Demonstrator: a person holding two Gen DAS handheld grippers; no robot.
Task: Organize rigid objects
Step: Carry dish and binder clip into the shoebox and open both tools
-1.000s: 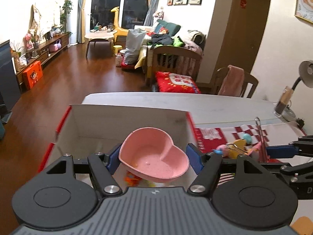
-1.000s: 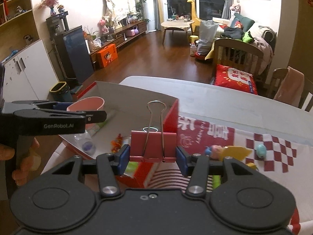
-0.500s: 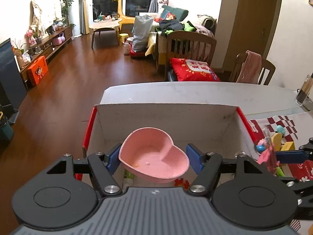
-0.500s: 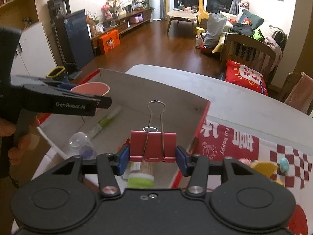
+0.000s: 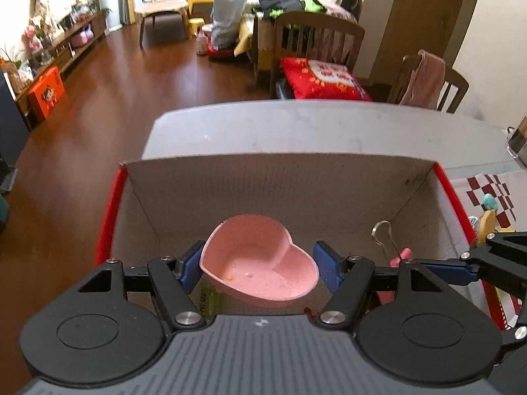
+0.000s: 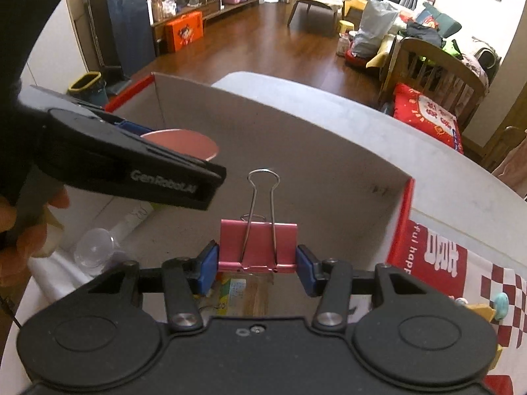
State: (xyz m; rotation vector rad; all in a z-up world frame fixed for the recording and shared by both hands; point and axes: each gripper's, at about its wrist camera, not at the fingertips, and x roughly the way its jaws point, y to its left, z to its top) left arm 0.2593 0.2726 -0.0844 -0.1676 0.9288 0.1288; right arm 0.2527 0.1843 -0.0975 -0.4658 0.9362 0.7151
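Note:
My left gripper (image 5: pixel 260 263) is shut on a pink heart-shaped bowl (image 5: pixel 260 263), held over the inside of a cardboard box (image 5: pixel 280 177) with red outer walls. In the right wrist view my right gripper (image 6: pixel 257 265) is shut on a pink-red binder clip (image 6: pixel 258 245) with its wire handles pointing up, also over the box (image 6: pixel 296 151). The left gripper (image 6: pixel 131 161) and the bowl's rim (image 6: pixel 181 143) show at the left of that view. The clip (image 5: pixel 392 247) and the right gripper's fingers (image 5: pixel 444 271) appear at the right of the left wrist view.
Inside the box lie a clear plastic cup (image 6: pixel 94 251), a pen-like stick and some printed packets (image 6: pixel 243 293). The box stands on a white table (image 5: pixel 296 128) beside a red and white checked cloth (image 6: pixel 477 283) with small toys (image 6: pixel 500 306). A person's fingers (image 6: pixel 19 240) hold the left gripper.
Both grippers have moved forward and down over the box with the bowl and the clip still held. The box's far wall is now closer and the view looks more steeply into it.

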